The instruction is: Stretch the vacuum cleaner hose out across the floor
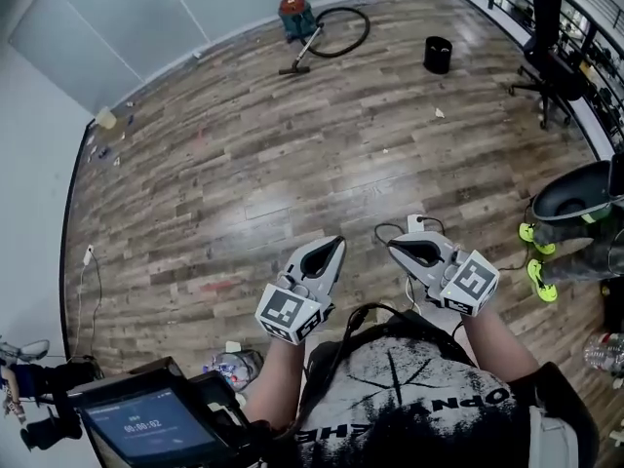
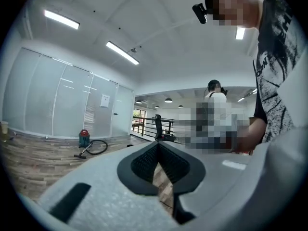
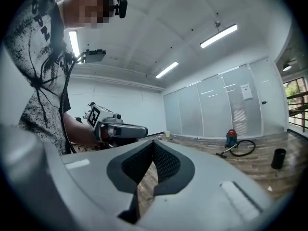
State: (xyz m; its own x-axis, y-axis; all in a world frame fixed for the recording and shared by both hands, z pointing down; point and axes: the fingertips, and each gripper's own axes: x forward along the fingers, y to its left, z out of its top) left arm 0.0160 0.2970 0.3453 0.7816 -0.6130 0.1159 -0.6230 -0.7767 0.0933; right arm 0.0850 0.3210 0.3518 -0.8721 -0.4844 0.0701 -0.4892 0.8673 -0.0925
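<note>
The left gripper (image 1: 334, 245) and right gripper (image 1: 398, 246) are both pinched closed (nothing inside), far from the vacuum cleaner hose (image 1: 349, 29).

The person wore a white short-sleeved T-shirt (image 1: 409, 398) splashed with black print, possibly lettering, crossed by a black cable (image 1: 329, 364). The left gripper (image 1: 337, 242) and right gripper (image 1: 394, 245) were pale grey, black-padded, with marker cubes.

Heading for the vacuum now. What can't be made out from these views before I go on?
Vacuum cleaner: far and tiny in all views; where its hose joins the body is unreadable.
Floor at the person's feet: head view, hidden by the torso, left hand-held gripper and right hand-held gripper.
Wearer of the green-soled shoes: head view, cut off by the right edge.
</note>
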